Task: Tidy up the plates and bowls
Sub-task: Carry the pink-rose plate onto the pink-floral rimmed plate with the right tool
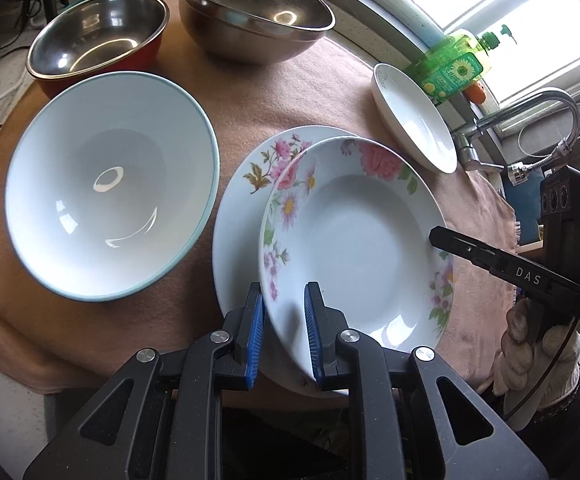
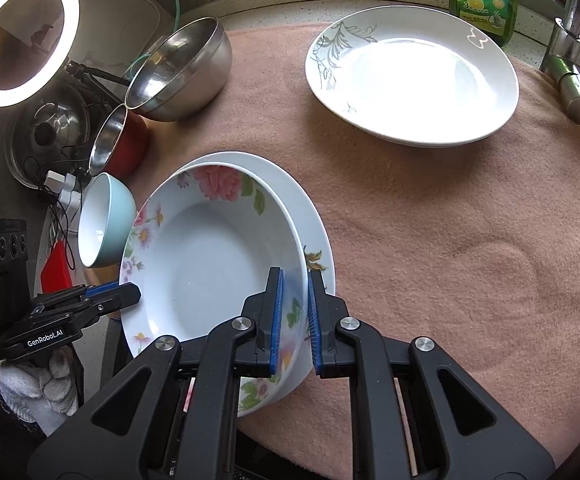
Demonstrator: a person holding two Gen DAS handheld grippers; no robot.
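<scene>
Floral plate (image 1: 353, 240) tilted, both jaws gripping

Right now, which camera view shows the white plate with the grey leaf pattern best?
The right wrist view: the white plate with the grey leaf pattern faces the camera, whole, its pattern plain. The left wrist view shows it small and edge-on near the tap, its pattern barely visible.

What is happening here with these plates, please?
A person holds a tool in each hand, and both grip the same deep floral plate by its rim: the left tool on one side, the right tool on the opposite side. This plate sits over a wider floral plate on the pink cloth. A white plate with a grey leaf pattern lies apart, and a light blue bowl and two metal bowls stand to the side.
</scene>
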